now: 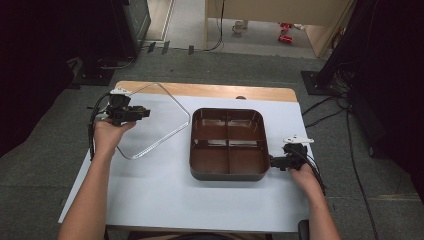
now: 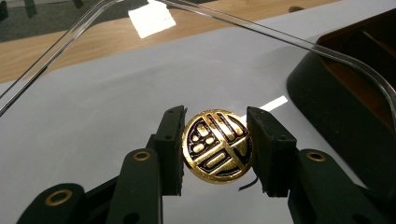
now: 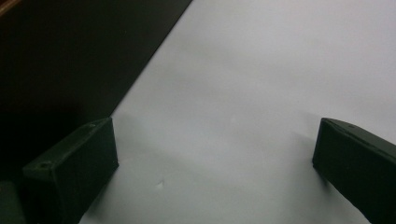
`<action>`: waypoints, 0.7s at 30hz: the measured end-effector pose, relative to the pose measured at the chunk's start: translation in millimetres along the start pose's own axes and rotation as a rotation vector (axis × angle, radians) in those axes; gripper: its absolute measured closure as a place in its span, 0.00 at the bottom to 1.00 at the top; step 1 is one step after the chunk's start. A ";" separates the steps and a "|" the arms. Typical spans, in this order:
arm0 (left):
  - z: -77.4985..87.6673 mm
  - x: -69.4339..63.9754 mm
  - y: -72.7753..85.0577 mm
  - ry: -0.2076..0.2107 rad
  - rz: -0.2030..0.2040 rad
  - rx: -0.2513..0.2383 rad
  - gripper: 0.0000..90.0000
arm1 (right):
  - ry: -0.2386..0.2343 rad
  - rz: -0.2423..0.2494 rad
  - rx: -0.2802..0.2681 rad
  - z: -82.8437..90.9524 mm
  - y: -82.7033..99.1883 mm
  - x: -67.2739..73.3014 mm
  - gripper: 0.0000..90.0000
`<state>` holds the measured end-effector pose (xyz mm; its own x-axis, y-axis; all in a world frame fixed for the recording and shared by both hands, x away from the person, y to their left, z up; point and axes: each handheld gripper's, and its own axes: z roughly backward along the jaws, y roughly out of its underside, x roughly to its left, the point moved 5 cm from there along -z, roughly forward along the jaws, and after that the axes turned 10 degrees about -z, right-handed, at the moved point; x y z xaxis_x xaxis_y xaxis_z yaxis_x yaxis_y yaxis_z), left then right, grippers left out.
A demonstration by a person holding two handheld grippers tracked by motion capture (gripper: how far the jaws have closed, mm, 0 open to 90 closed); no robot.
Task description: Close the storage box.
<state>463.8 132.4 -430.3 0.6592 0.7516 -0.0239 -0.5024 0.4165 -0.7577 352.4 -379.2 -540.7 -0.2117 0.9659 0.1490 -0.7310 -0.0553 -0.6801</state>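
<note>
White counter [image 1: 165, 195], brown four-part tray [image 1: 228, 172] at centre. Left gripper [image 2: 217, 147] shut on gold knob [image 2: 217, 151] of clear lid [image 1: 150, 120], lid tilted off counter (lifting step, seemingly). Right gripper [image 3: 215, 168] open, empty, beside tray. Next: carry lid over tray, lower squarely.

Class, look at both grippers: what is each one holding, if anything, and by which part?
The left gripper holds the clear lid by its round gold-and-black knob, one of the fingers on either side. The right gripper holds nothing, its fingers apart over the table.

One clear lid [image 1: 150, 117] — one tray [image 1: 228, 172], four compartments — two grippers.
</note>
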 end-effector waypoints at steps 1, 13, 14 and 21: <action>1.4 -1.6 -1.6 0.001 -0.006 -0.003 0.67 | 0.000 0.000 0.000 0.0 0.0 0.0 0.00; 13.5 -34.7 -25.9 0.076 -0.085 -0.034 0.67 | 0.000 0.001 0.001 0.0 0.0 0.0 0.00; 13.8 -41.3 -29.3 0.087 -0.103 -0.036 0.67 | 0.000 0.001 0.000 0.0 0.0 0.0 0.00; 8.6 -62.1 -37.3 0.124 -0.143 -0.046 0.67 | 0.000 -0.001 0.001 0.0 0.0 0.0 0.00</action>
<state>436.8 74.6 -394.9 0.7875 0.6163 0.0080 -0.3743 0.4885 -0.7882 352.3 -379.2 -540.7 -0.2112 0.9660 0.1494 -0.7316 -0.0549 -0.6795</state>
